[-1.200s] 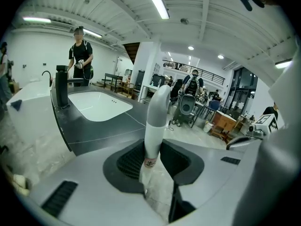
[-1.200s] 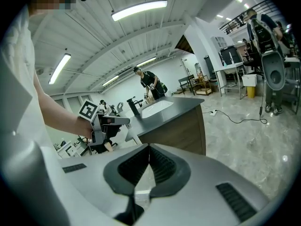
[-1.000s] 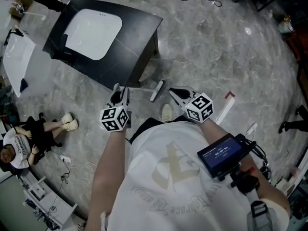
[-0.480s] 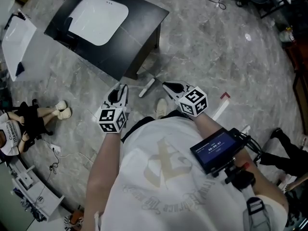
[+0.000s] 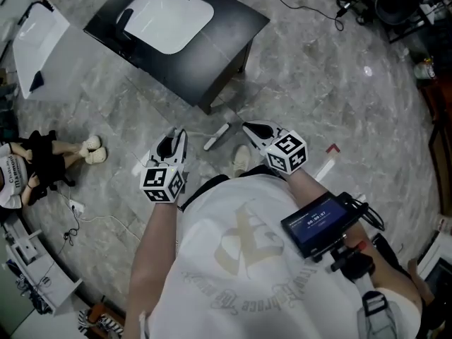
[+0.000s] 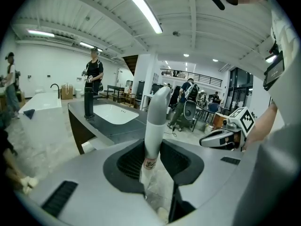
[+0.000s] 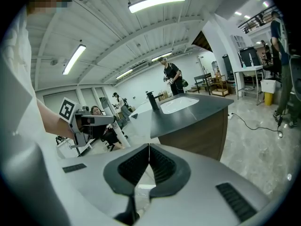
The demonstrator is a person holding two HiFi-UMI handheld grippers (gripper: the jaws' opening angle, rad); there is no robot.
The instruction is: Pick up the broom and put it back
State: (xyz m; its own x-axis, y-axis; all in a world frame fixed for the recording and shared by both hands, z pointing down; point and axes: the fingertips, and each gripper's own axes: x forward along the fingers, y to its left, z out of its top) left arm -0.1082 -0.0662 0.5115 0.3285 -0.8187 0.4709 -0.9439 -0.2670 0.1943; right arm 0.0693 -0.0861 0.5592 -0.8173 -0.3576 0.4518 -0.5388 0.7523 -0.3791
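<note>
Left gripper (image 6: 151,147) (image 5: 177,137): jaws clamped on the pale handle of the broom (image 6: 153,119), which stands up between the pads, leans slightly toward 1 o'clock and ends in a rounded tip just above them. Right gripper (image 7: 149,149) (image 5: 253,128): jaws pressed together along one seam, with nothing between them. It is held at 3 o'clock of the left gripper, near it but apart from it and from the handle. In the head view both grippers point toward 12 o'clock, in front of the person's white shirt. The broom's (image 5: 217,136) pale lower end shows between the two grippers, with a thin line running from it toward the left gripper. A shoe (image 5: 242,160) shows at 5 o'clock of that end. A small lit screen (image 5: 322,222) sits on the right forearm. A black counter (image 5: 212,55) with a white sink (image 5: 168,18) and a dark tap (image 5: 126,20) stands at 11 o'clock of the grippers, on the grey marbled floor (image 5: 318,83). At 9 o'clock, well apart, a person (image 5: 39,162) sits on the floor.
</note>
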